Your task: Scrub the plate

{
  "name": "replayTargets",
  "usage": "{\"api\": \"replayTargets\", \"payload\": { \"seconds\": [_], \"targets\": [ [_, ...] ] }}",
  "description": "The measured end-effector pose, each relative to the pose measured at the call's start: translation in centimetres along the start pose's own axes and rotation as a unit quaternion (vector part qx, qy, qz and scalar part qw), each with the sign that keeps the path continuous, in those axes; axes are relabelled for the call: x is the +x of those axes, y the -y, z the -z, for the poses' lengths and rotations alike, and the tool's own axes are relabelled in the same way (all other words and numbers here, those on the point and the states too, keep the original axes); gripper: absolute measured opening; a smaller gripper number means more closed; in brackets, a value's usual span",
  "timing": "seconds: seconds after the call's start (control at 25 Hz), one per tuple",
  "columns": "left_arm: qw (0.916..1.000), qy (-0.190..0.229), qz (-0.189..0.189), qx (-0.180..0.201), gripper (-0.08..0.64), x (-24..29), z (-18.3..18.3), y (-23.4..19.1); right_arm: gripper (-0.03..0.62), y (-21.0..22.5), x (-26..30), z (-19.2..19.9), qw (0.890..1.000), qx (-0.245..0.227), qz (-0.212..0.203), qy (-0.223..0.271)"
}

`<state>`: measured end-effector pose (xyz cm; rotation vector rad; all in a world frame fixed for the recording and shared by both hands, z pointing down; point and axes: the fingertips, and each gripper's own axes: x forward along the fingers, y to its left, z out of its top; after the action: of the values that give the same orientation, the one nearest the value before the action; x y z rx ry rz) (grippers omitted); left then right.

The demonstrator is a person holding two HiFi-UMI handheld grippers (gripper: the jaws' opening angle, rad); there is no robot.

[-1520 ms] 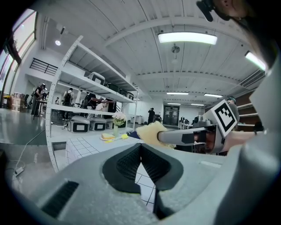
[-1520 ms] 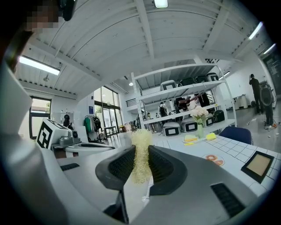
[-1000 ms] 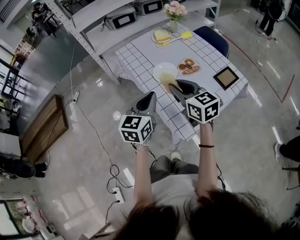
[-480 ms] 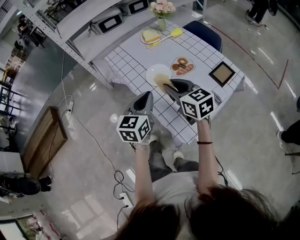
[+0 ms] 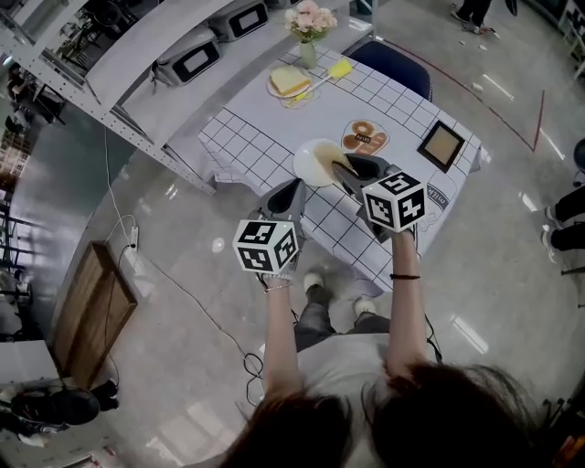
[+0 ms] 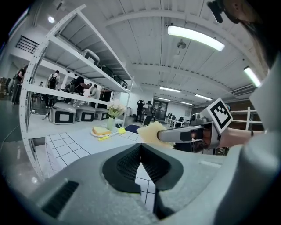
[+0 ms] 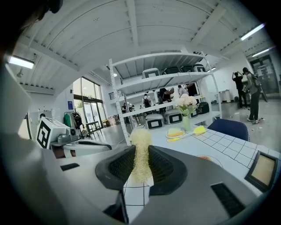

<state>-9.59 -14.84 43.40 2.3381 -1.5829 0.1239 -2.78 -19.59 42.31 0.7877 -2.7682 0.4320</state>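
A white plate (image 5: 305, 154) lies on the checked tablecloth (image 5: 256, 128) near the table's front-left corner. My right gripper (image 5: 342, 168) is shut on a yellow fibrous scrubber (image 5: 324, 165), whose tuft hangs over the plate's near side; I cannot tell if it touches. In the right gripper view the scrubber (image 7: 140, 154) stands pinched between the jaws. My left gripper (image 5: 296, 186) is shut and empty, held off the table's front-left edge. In the left gripper view the scrubber (image 6: 150, 132) sticks out of the right gripper (image 6: 163, 136).
Further back stand a plate with a yellow sponge (image 5: 289, 82), a yellow brush (image 5: 337, 69) and a flower vase (image 5: 308, 26). A heart-shaped dish (image 5: 366, 137) and a framed picture (image 5: 443, 143) lie to the right. A blue chair (image 5: 395, 60) and metal shelves (image 5: 155, 46) flank the table.
The head view has drifted and the table sits slightly differently in it. Both grippers stay raised by the table's near edge; the right keeps the scrubber.
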Motion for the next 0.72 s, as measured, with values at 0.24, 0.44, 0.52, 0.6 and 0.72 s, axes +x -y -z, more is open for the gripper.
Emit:
{"api": "replayTargets", "payload": {
  "seconds": [0.24,0.44,0.52,0.6,0.72],
  "targets": [
    [0.9995,-0.016,0.028,-0.005,0.011,0.9,0.4,-3.3,0.08,0.2,2.7,0.5,0.999,0.014,0.031,-0.007],
    [0.9982,-0.03,0.051,-0.01,0.011,1.3,1.0,-5.1,0.08,0.3,4.1,0.9,0.998,0.025,0.057,-0.011],
    [0.9975,-0.033,0.06,-0.013,0.011,1.4,1.1,-5.6,0.08,0.3,4.5,1.0,0.997,0.025,0.068,-0.014],
    [0.9968,-0.036,0.07,-0.015,0.011,1.4,1.1,-6.2,0.08,0.1,4.9,1.0,0.997,0.024,0.079,-0.016],
    [0.9956,-0.04,0.084,-0.014,0.011,1.5,1.2,-6.7,0.08,-0.2,5.3,0.8,0.996,0.018,0.09,-0.016]
  ]
}}
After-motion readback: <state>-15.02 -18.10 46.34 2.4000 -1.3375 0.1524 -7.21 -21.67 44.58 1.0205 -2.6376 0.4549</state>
